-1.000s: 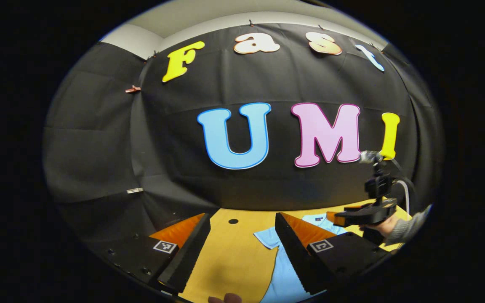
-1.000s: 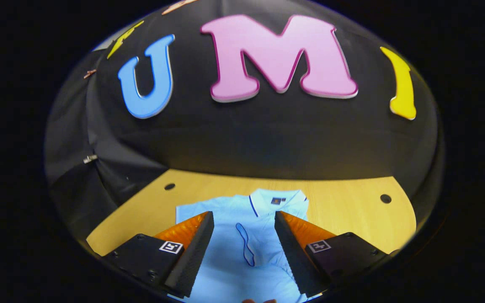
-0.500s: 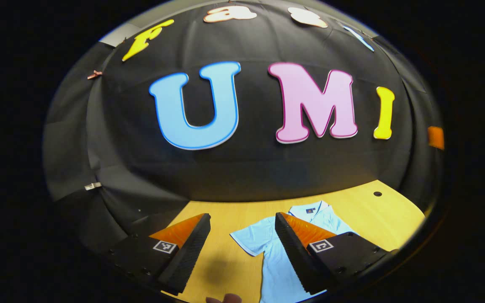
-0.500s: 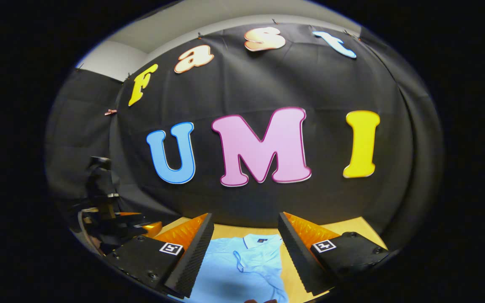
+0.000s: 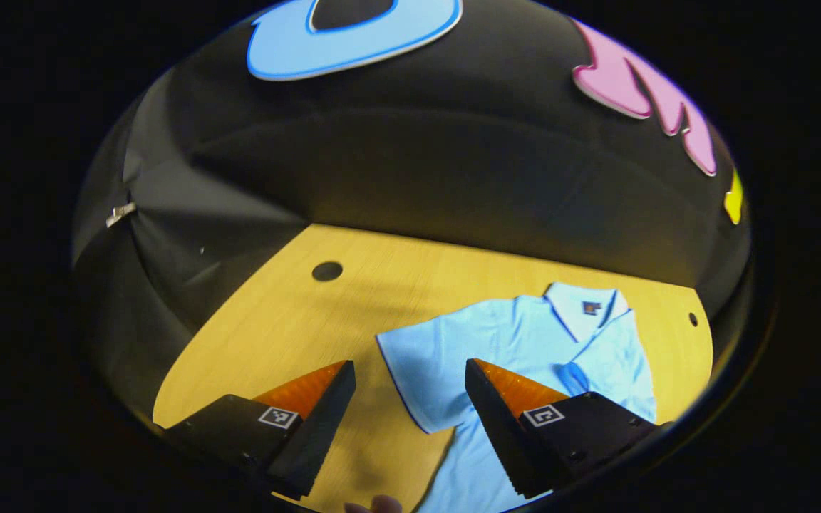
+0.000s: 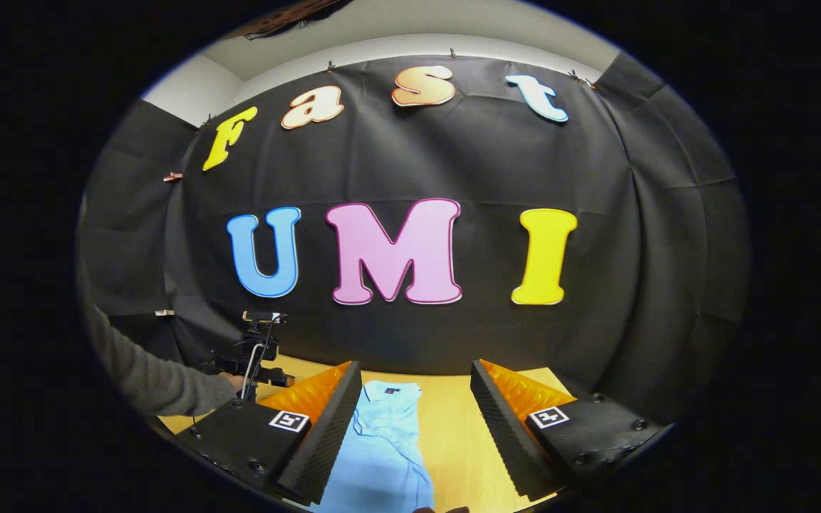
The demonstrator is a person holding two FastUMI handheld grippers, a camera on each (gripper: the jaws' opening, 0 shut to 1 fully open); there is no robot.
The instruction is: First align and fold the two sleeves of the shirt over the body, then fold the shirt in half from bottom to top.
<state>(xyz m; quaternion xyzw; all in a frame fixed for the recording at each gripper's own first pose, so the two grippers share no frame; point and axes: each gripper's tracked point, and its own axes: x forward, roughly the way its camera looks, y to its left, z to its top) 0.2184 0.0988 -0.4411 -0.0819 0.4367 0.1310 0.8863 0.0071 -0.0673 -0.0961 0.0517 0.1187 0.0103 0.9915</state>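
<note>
A light blue polo shirt [image 5: 524,342] lies flat on the yellow wooden table [image 5: 275,320], collar at the far end. One short sleeve [image 5: 417,370] is spread out to the side; the other lies folded over the body. My left gripper [image 5: 410,402] hovers open above that spread sleeve's edge, holding nothing. My right gripper [image 6: 410,427] is open and empty, level with the table and facing the wall, with the shirt [image 6: 382,456] below its left finger. In the right gripper view the left gripper [image 6: 271,376] shows farther off, held by a hand in a grey sleeve [image 6: 154,381].
Small round holes [image 5: 327,271] sit in the tabletop near the far corners. The black cloth wall [image 5: 417,178] closes the table's far and left sides. Bare wood lies left of the shirt.
The left gripper has tipped down and moved in over the spread sleeve. The right gripper has drawn back and to the right of the shirt body, levelling toward the wall. Both stayed open.
</note>
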